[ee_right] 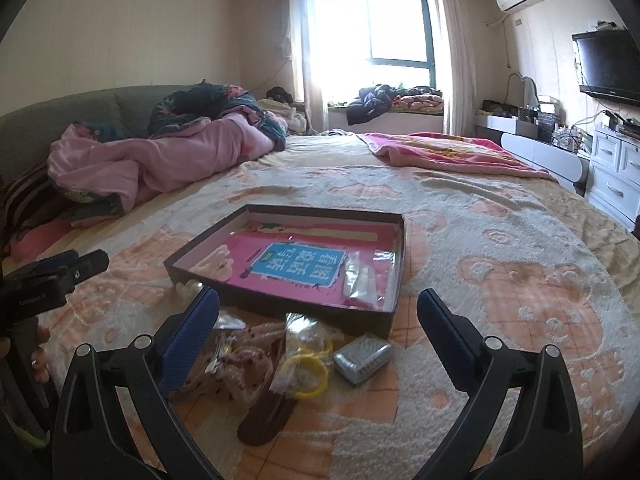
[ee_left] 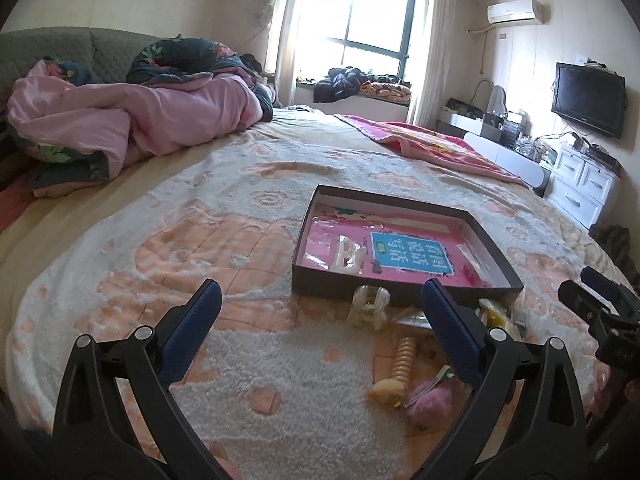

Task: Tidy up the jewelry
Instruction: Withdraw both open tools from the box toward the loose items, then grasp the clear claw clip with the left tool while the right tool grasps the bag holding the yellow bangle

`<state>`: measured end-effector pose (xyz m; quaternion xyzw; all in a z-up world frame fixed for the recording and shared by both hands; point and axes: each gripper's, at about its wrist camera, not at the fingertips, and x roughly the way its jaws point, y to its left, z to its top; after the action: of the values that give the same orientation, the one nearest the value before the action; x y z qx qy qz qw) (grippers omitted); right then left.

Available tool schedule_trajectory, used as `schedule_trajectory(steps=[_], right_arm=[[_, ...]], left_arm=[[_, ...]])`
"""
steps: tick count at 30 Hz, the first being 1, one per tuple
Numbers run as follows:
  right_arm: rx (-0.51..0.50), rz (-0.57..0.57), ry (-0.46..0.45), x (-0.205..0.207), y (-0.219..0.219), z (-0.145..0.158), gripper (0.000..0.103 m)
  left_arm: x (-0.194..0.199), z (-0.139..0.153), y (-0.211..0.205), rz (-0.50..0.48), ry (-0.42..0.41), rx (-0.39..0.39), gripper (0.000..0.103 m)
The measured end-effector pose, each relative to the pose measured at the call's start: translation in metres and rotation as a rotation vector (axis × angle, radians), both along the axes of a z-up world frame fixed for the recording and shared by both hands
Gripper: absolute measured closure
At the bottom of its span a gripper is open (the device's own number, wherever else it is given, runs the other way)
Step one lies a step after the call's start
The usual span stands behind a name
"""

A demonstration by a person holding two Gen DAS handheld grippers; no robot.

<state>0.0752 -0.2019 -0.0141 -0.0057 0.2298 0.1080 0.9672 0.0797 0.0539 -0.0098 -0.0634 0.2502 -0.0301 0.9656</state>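
Note:
A shallow dark box (ee_left: 496,248) with a pink lining lies on the bed; it also shows in the right wrist view (ee_right: 280,304). A clear hair claw (ee_left: 349,257) lies inside it, and a clear packet (ee_right: 360,276) too. In front of the box lie a second clear claw (ee_left: 370,306), a cream spiral clip (ee_left: 402,360) and a pink fluffy clip (ee_left: 430,398). The right wrist view shows bagged yellow rings (ee_right: 306,364), a silver box (ee_right: 362,356), a dotted fabric piece (ee_right: 244,356) and a brown clip (ee_right: 266,414). My left gripper (ee_left: 322,304) and right gripper (ee_right: 318,308) are open and empty above these.
The bed has a fluffy peach and white blanket (ee_left: 240,264). A pink quilt (ee_left: 132,120) is heaped at the back left and a pink blanket (ee_left: 428,144) at the back right. White drawers (ee_left: 580,184) and a television (ee_left: 588,98) stand on the right.

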Motion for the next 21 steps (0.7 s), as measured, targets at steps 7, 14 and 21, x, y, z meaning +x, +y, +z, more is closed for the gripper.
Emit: schedule_trajectory(steps=[7, 14, 21], right_arm=[[-0.029, 0.026, 0.032, -0.011, 0.004, -0.012, 0.007], [-0.052, 0.042, 0.068, -0.017, 0.007, -0.025, 0.007], [-0.048, 0.051, 0.098, -0.014, 0.006, -0.034, 0.007]], left_arm=[[-0.009, -0.013, -0.001, -0.009, 0.043, 0.009, 0.012], [-0.012, -0.028, -0.015, -0.052, 0.085, 0.05, 0.012], [-0.002, -0.042, -0.025, -0.094, 0.124, 0.055, 0.012]])
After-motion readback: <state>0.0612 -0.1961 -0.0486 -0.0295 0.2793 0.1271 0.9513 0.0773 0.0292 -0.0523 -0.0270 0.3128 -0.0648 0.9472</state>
